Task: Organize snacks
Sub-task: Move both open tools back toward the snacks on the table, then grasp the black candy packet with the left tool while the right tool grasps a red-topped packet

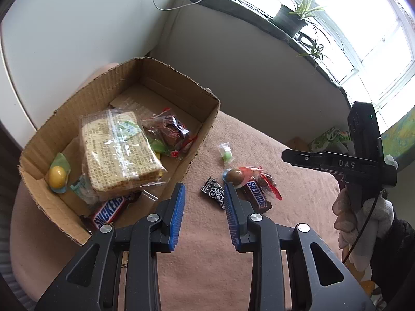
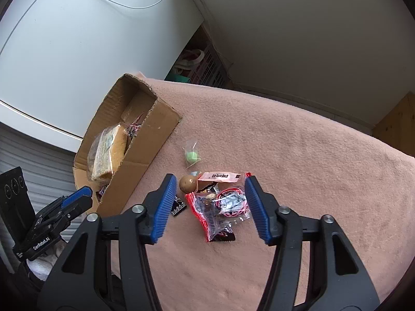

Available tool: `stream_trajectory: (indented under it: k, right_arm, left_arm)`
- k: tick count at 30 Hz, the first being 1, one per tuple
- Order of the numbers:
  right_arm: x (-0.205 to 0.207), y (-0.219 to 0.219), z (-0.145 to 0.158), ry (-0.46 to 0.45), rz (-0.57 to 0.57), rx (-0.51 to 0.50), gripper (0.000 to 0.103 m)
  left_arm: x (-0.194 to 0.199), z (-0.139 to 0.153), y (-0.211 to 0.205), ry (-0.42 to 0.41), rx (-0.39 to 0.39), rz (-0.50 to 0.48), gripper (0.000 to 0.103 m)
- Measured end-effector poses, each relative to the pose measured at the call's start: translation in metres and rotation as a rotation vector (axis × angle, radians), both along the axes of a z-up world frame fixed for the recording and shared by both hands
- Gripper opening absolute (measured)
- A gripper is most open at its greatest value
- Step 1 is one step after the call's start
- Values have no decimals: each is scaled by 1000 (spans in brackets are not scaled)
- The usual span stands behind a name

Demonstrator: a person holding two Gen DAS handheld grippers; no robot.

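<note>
Pink blanket covers your worktop (image 2: 298, 155): with the right gripper (image 2: 207, 207) fingers apart and empty above the loose snack pile (image 2: 220, 202), lower squarely, clamp the red-edged packet, then carry it left to the cardboard box (image 2: 145, 140), left gripper (image 1: 205, 217) idle, fingers slightly apart.

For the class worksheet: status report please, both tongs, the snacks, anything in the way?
Left tongs open, empty, beside the box. Right tongs open, over the loose snack pile, not gripping. Green candy lies apart. Nothing in the way.
</note>
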State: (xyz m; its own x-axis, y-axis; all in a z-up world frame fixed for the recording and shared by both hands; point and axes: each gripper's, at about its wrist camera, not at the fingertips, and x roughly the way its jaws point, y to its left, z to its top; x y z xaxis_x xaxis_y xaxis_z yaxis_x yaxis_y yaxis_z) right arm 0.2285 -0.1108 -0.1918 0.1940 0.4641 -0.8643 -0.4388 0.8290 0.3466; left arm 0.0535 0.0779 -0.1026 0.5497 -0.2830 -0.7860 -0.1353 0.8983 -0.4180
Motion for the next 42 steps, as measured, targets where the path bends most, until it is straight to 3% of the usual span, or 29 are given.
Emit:
stream_trajectory:
  k: [3,17,30,36,40,42]
  right_arm:
    - [1,11,-6,17,23,-1,42]
    - [6,28,-34,115,54,26,38]
    - [-7,-11,-54,165,5,25,38]
    - [-13,-32,-56,148,-24,11,39]
    - [-26,-38,-39,73,-44,3,39]
    - [-33,-44,-32,35,-63,3,39]
  left_arm:
    - [1,-3,-8,7,-6,-19,29]
    - [0,-10,-21,30,-22,-51,29]
    - [15,-36,-53,108,-64,-127,29]
    - [27,-55,-63,165,-37,-112,29]
    - [36,-65,-63,195,-23,-83,29]
    - [39,-68,-62,210,-8,-68,40]
